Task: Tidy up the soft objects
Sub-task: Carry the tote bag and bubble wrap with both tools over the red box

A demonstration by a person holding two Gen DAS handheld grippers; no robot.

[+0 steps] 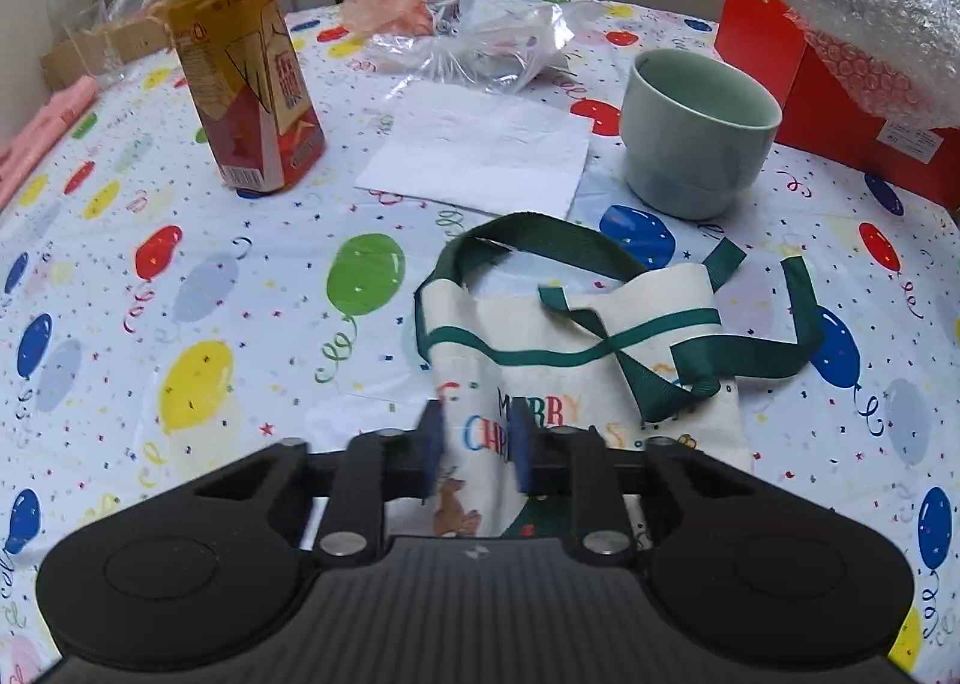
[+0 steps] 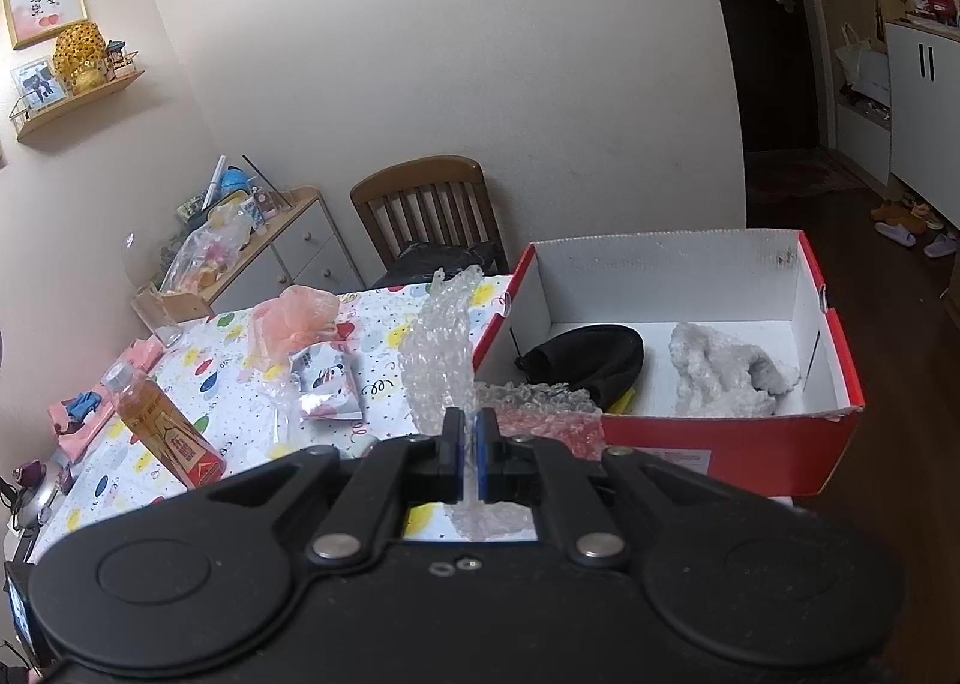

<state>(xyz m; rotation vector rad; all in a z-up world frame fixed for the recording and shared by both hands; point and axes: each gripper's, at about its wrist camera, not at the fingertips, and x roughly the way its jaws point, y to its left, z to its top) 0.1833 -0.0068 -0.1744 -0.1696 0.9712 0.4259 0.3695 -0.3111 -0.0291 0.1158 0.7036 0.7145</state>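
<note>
Pinching a fold of the bag, the left gripper has its blue pads pressed into the cloth near the printed "MERRY" lettering; they look blurred. Only the left view shows this bag, which lies flat on the tablecloth with green straps strewn over it, and beyond it a cup, a white napkin and a clear plastic bag. A bottle of amber drink stands upright to the left.

Only the right view looks into the red box: a black pouch and a pale crumpled wad lie on its white floor. The right gripper is clenched on bubble wrap, a strip rising between its fingers just beside the box's near corner. Both views catch the pink mesh pouch and a wooden chair at the table's far edge.
</note>
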